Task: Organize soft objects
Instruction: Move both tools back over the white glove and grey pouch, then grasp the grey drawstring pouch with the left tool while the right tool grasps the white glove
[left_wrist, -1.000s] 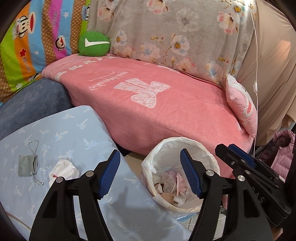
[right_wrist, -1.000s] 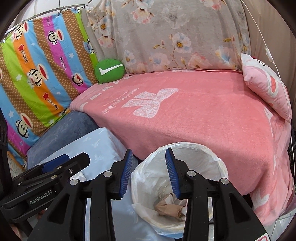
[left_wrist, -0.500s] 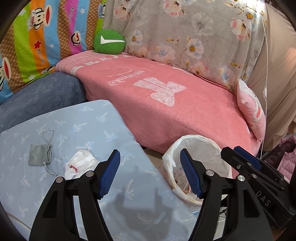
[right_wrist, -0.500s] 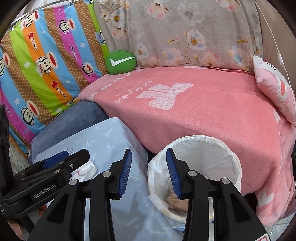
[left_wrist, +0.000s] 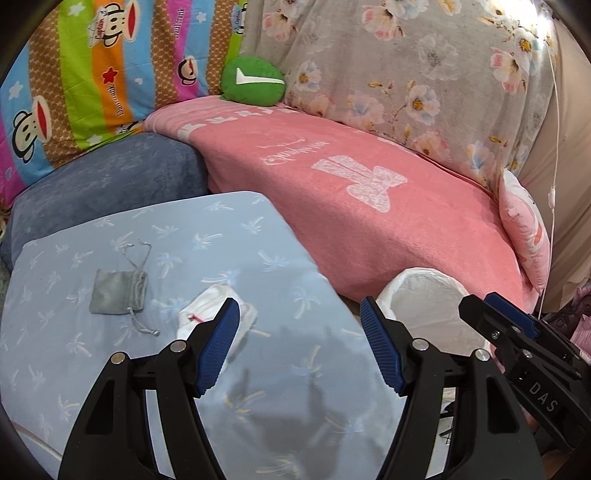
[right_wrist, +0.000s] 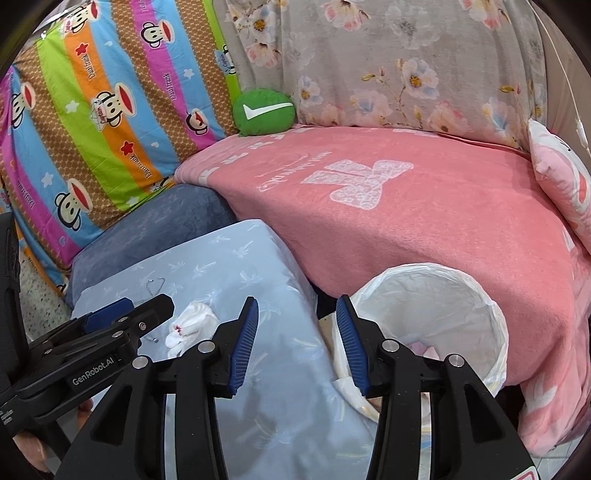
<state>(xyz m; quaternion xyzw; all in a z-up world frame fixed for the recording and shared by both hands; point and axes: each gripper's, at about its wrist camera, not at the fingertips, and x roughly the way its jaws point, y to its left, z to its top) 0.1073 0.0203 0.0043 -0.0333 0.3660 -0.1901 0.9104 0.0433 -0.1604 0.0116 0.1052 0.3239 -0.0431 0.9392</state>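
Note:
A crumpled white cloth (left_wrist: 214, 306) with a small red mark lies on the light blue cushion (left_wrist: 155, 369); in the right wrist view the same white cloth (right_wrist: 190, 325) shows left of my fingers. A grey drawstring pouch (left_wrist: 118, 291) rests to its left. My left gripper (left_wrist: 299, 306) hangs open over the cushion's right side, its left pad beside the cloth, nothing held. My right gripper (right_wrist: 295, 308) is open and empty above the gap between cushion and a white-lined bin (right_wrist: 428, 299). In the left wrist view the white-lined bin (left_wrist: 428, 295) stands right of the cushion.
A pink blanket (left_wrist: 351, 206) covers the sofa behind. A green round pillow (left_wrist: 253, 81) sits at the back, a pink pillow (left_wrist: 524, 229) at the right end. Striped monkey-print (right_wrist: 92, 122) and floral (right_wrist: 406, 62) covers hang behind. A dark blue cushion (left_wrist: 103, 184) lies at left.
Both grippers have swung left, away from the bin and over the blue cushion. The white cloth and grey pouch now sit nearer the left gripper's fingers. Both grippers stayed open.

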